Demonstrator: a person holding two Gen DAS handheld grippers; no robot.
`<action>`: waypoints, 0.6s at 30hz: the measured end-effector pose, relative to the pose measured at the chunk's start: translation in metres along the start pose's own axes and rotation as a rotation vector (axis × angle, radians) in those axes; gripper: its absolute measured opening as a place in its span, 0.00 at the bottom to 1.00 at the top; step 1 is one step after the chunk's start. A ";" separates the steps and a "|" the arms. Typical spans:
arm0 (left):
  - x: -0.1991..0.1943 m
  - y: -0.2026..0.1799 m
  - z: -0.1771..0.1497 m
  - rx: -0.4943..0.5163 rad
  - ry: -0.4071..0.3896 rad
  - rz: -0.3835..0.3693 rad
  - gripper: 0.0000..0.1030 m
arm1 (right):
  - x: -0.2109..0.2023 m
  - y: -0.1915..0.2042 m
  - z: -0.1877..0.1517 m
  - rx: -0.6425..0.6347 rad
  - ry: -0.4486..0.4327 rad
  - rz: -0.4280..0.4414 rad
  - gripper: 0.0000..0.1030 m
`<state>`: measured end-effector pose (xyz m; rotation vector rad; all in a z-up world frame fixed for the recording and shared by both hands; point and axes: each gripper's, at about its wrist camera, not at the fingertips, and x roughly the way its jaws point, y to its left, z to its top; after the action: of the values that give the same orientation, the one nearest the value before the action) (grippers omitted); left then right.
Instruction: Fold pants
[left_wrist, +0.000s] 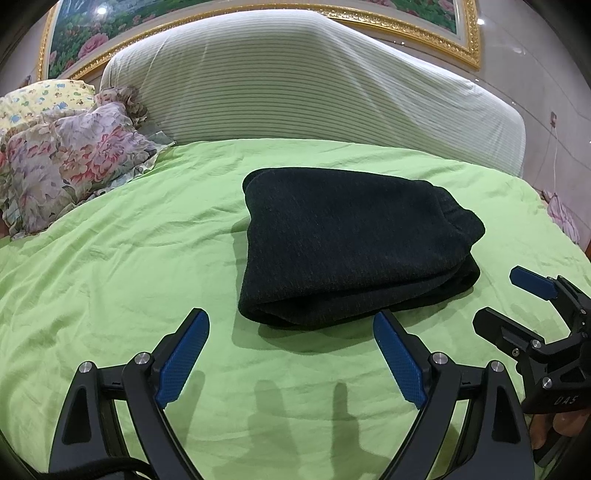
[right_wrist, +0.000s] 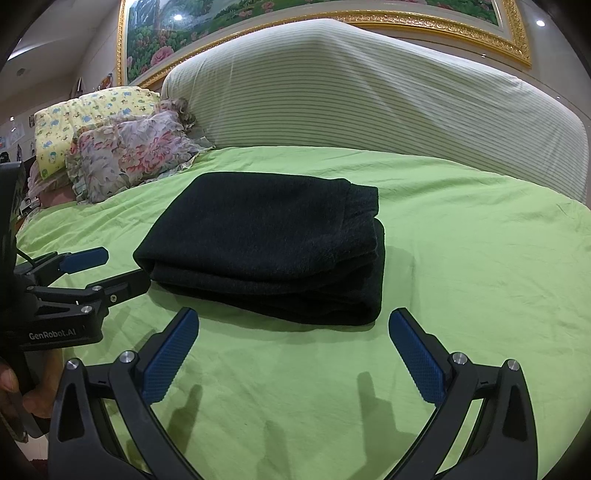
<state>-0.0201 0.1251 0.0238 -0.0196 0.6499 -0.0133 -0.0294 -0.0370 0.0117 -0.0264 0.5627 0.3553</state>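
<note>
Green bedsheet (left_wrist: 110, 258), wrinkled. Dark pants (left_wrist: 343, 247) folded into a stack mid-bed. Left gripper (left_wrist: 291, 332) spread wide, empty, just short of the stack. Right gripper (right_wrist: 293, 328) same: wide, empty, near the stack's front edge.

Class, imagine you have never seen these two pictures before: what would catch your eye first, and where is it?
The dark folded pants stand out first, lying in a neat stack mid-bed on the bright green sheet. Next come the blue-padded grippers in the foreground, left gripper and right gripper, both open and holding nothing. Behind, a floral pillow sits at the left beside the striped headboard cover.
</note>
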 end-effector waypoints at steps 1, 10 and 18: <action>0.000 0.000 0.000 0.000 0.000 0.001 0.88 | 0.000 0.000 0.000 0.000 0.000 0.000 1.00; -0.003 -0.001 0.003 0.002 -0.009 0.003 0.89 | 0.002 -0.003 0.003 0.006 -0.005 0.014 1.00; -0.008 -0.002 0.008 0.004 -0.018 0.016 0.89 | 0.000 -0.001 0.009 0.026 -0.028 0.041 1.00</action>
<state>-0.0216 0.1237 0.0346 -0.0110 0.6318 0.0015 -0.0246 -0.0371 0.0194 0.0153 0.5402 0.3879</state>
